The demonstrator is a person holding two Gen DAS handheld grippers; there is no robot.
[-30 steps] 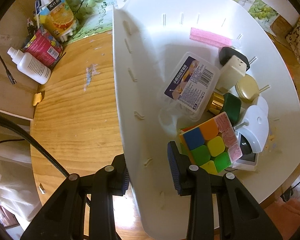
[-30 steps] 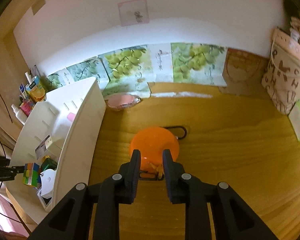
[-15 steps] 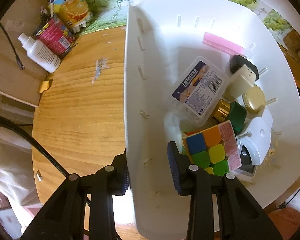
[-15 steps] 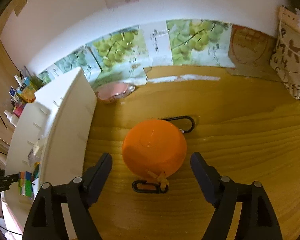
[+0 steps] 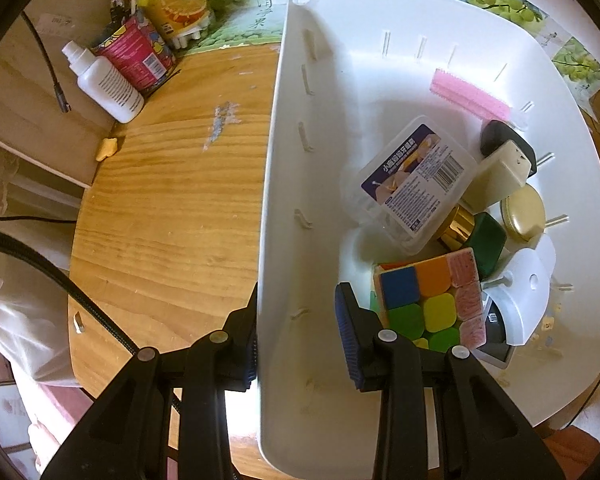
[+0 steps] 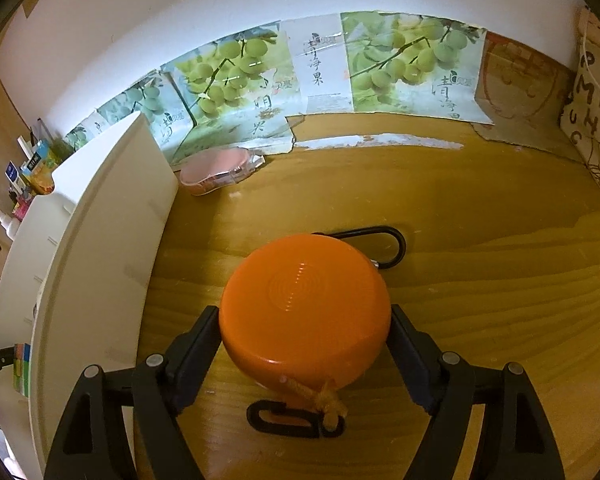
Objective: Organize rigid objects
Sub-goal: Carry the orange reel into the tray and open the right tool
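Right gripper [image 6: 304, 354] spread wide, straddling the orange disc [image 6: 305, 308] flat on the table [image 6: 480, 280], no long axis to favour (pads not visibly pressing). Left gripper [image 5: 296, 332] narrowly clamping the white bin [image 5: 284, 200] wall.

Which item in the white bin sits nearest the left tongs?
The multicoloured puzzle cube, right beside the left tongs; the labelled clear box and green-capped bottle lie farther back.
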